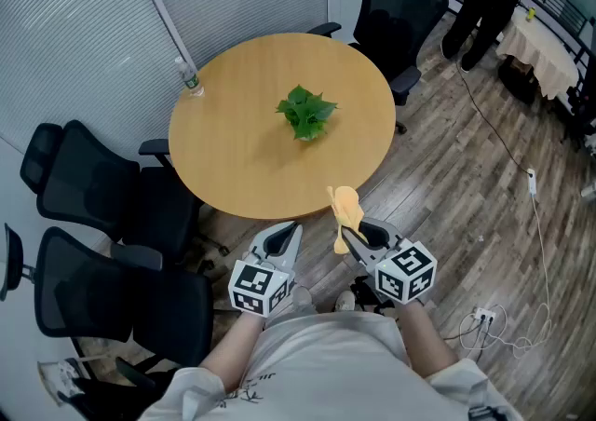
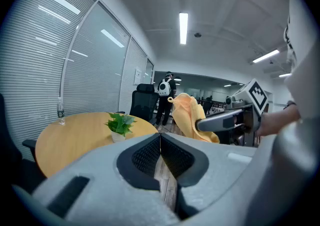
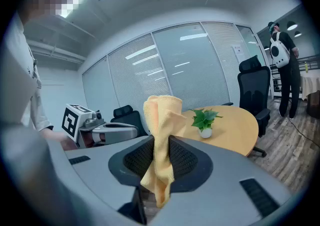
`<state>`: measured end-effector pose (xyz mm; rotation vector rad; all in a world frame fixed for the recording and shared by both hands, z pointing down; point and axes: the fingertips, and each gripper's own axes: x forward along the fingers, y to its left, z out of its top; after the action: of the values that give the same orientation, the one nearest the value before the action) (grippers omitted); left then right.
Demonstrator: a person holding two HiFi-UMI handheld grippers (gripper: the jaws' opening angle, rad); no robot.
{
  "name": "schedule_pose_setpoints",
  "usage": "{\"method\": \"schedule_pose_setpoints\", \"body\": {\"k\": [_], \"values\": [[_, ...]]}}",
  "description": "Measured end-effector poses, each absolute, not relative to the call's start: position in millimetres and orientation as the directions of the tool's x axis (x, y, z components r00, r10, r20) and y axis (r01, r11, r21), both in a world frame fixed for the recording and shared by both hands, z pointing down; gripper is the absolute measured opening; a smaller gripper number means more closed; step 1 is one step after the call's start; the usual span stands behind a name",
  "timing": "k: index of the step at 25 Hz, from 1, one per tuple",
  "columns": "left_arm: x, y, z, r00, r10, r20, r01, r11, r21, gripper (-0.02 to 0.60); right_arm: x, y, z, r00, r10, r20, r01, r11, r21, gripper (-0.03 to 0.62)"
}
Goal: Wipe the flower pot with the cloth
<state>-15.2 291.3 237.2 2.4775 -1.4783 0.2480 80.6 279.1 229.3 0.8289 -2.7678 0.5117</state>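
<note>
1. The head view showed the pot [image 1: 307, 133] in the middle of the table [image 1: 242, 163], well ahead of both grippers, which hung off its near edge.
2. The left gripper view showed the left gripper [image 2: 160, 137] pressed together on nothing.
3. The right gripper view showed the right gripper [image 3: 160, 142] pinching the cloth [image 3: 162, 115], with folds above and below the pads.
4. Only the head and left gripper views took in a bottle [image 1: 189, 79] at the table's rim.

Flower pot [image 1: 306, 130] stands centred on table [image 1: 242, 140]; yellow cloth [image 1: 346, 211] is gripped.
</note>
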Motion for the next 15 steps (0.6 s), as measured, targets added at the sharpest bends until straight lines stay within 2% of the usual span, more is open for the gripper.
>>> {"method": "schedule_pose_setpoints", "body": {"k": [11, 15], "values": [[-25.2, 293.4, 234.7, 0.475, -0.842, 0.257, -0.88, -0.46, 0.12, 0.011, 72.8, 281.9, 228.9, -0.817, -0.496, 0.294, -0.568, 0.78, -0.262, 0.084], [-33.3, 292.8, 232.8, 0.479, -0.841, 0.251, -0.878, -0.464, 0.12, 0.011, 67.5, 281.2, 222.8, -0.819, -0.512, 0.258, -0.571, 0.769, -0.286, 0.084]]}}
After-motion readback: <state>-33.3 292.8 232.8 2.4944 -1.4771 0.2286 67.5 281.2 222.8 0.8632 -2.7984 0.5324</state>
